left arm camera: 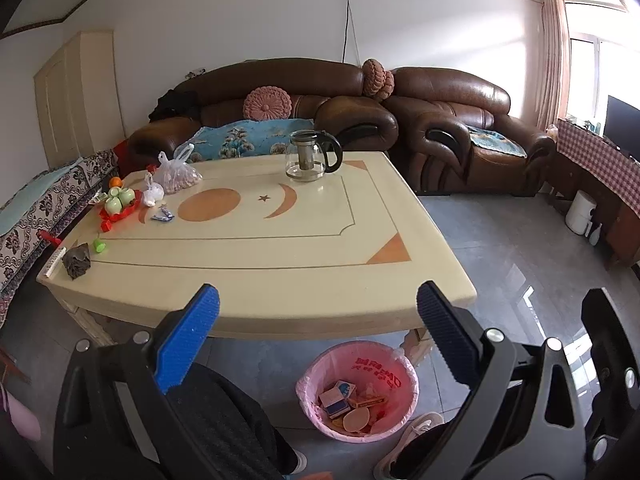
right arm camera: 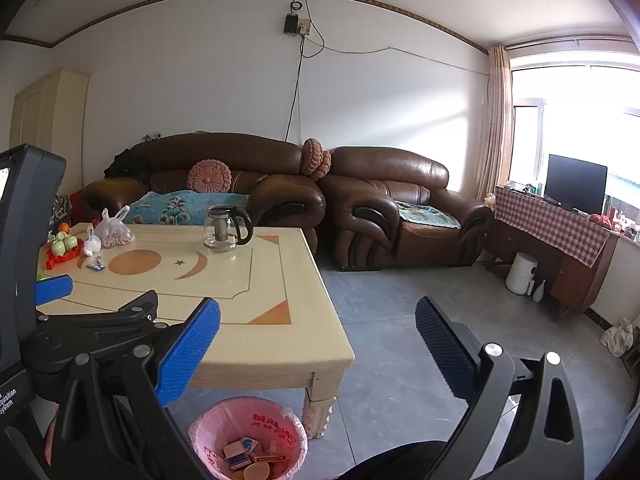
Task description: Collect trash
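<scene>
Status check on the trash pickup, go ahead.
Left gripper open, empty. Right gripper open, empty. Pink bin on floor by table, already holds boxes. Small blue wrapper on table. Path clear.

Cream, glossy tabletop point(left arm camera: 280, 248) with orange inlays: a disc, a crescent, a small star, corner triangles. Ahead of the left fingers point(left arm camera: 200, 320), at the far edge, a clear glass teapot with black handle point(left arm camera: 310, 156). Far off to the left of those fingers, a red tray of pale green cups point(left arm camera: 120, 202), a knotted clear plastic bag of nuts point(left arm camera: 178, 174), a small white bag point(left arm camera: 152, 194), a blue-white wrapper point(left arm camera: 163, 215). Nearer, at the left corner, a green cap point(left arm camera: 99, 245), a dark crumpled lump point(left arm camera: 78, 266), a white comb-like strip point(left arm camera: 54, 262). Below, between the fingers, grey tiled floor point(left arm camera: 500, 248) bearing a pink-lined round bin point(left arm camera: 356, 384) with small boxes inside.
</scene>
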Motion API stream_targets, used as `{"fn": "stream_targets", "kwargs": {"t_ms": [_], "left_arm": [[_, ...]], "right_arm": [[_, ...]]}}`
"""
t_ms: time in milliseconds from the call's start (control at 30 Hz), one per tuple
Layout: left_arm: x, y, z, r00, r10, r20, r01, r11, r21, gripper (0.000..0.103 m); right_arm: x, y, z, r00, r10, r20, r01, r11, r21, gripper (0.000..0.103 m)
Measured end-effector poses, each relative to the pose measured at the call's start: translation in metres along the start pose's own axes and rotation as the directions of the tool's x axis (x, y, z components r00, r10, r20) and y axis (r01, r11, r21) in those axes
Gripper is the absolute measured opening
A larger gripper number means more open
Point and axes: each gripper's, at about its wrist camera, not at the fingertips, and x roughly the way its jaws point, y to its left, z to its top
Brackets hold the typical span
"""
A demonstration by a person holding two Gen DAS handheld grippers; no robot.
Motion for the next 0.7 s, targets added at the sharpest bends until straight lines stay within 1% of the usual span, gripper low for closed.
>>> {"fn": "stream_targets", "kwargs": {"t_ms": [700], "left_arm": [[0.0010, 0.0096, -0.0034, 1.000, -0.009, -0.008, 0.009, 1.000, 0.000, 0.097]], "right_arm": [[-0.0018, 0.0017, 0.0030, 1.000, -0.004, 0.002, 0.004, 1.000, 0.000, 0.096]]}}
